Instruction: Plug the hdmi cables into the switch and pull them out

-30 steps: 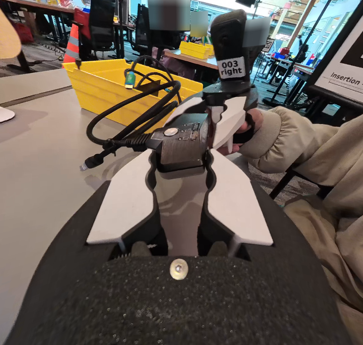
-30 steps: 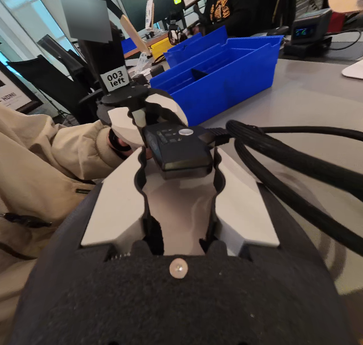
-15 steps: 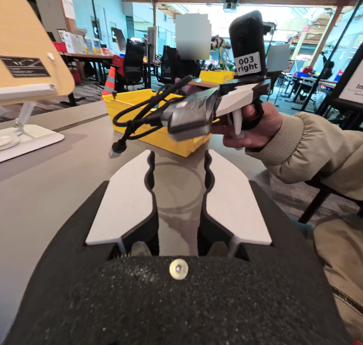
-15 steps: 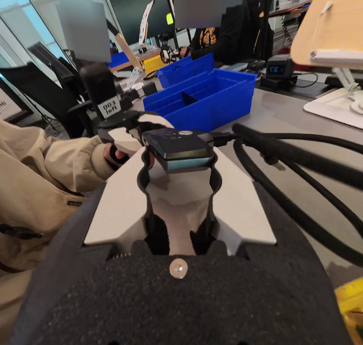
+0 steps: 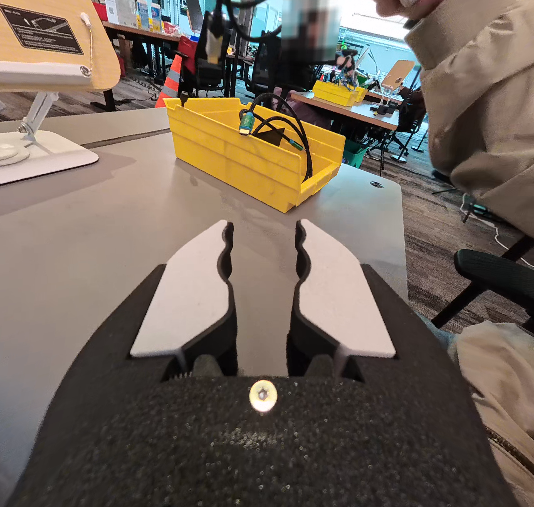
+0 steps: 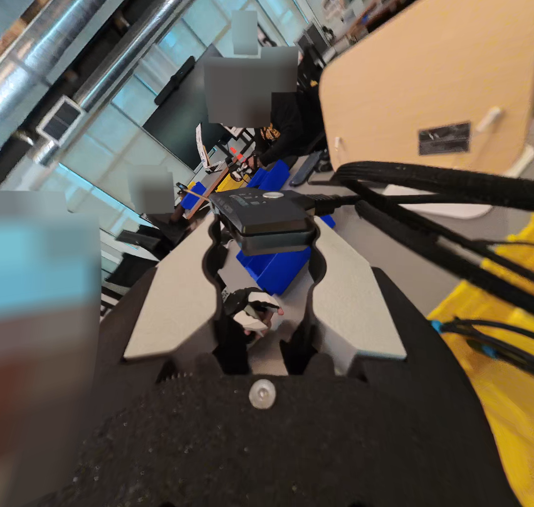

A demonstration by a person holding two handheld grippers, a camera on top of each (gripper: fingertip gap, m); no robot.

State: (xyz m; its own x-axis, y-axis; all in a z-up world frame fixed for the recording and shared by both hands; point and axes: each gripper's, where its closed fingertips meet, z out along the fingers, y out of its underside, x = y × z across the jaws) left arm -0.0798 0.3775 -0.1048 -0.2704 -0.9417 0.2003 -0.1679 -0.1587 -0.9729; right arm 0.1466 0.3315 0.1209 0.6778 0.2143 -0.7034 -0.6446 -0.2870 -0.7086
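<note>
In the right wrist view my right gripper (image 6: 264, 227) is shut on the black HDMI switch (image 6: 265, 218) and holds it high in the air, tilted. Thick black cables (image 6: 433, 181) run from the switch's right end out to the right. In the left wrist view my left gripper (image 5: 263, 227) is open and empty, low over the grey table (image 5: 115, 233). A cable plug (image 5: 213, 42) dangles from loops of black cable above it. The left gripper also shows far below, between the right fingers, in the right wrist view (image 6: 254, 311).
A yellow bin (image 5: 237, 158) with thin green-tipped cables stands ahead of the left gripper. A wooden-topped stand (image 5: 52, 30) on a white base is at the left. A blue bin (image 6: 274, 270) lies below the switch. A hand and beige sleeve (image 5: 476, 88) are at the upper right. Spacing between my two grippers at the tips: around 35 centimetres.
The left gripper let go of the switch and stayed low over the table. The right gripper lifted the switch and its cables high and tilted.
</note>
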